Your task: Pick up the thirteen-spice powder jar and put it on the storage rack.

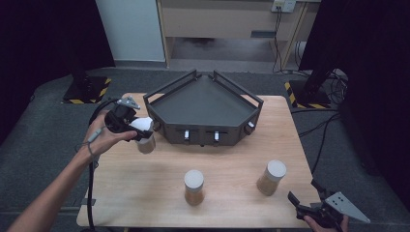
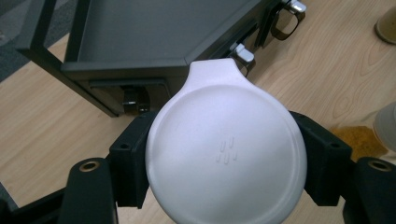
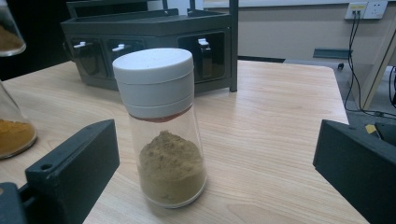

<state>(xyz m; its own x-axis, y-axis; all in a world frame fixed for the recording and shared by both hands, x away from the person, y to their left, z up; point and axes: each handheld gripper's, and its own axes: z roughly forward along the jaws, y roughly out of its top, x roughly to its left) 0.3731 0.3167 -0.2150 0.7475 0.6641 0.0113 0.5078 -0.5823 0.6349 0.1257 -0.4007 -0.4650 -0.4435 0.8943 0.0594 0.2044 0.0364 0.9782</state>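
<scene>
The left gripper (image 1: pixel 138 129) is pinching a spice jar (image 1: pixel 145 135) by its white lid (image 2: pixel 226 149), holding it above the table (image 1: pixel 154 193) near the left edge, just beside the dark tray (image 1: pixel 203 104). The right gripper (image 1: pixel 309 205) is waiting at the front right corner, jaws spread wide, facing another jar (image 3: pixel 161 126).

Left forearm reaches in from lower left, hand wrapped round the left gripper (image 1: pixel 138 129), raised above the table, jaws clamped. Right gripper (image 1: pixel 302 203) low at the near right edge, jaws spread wide, nothing gripped.
</scene>
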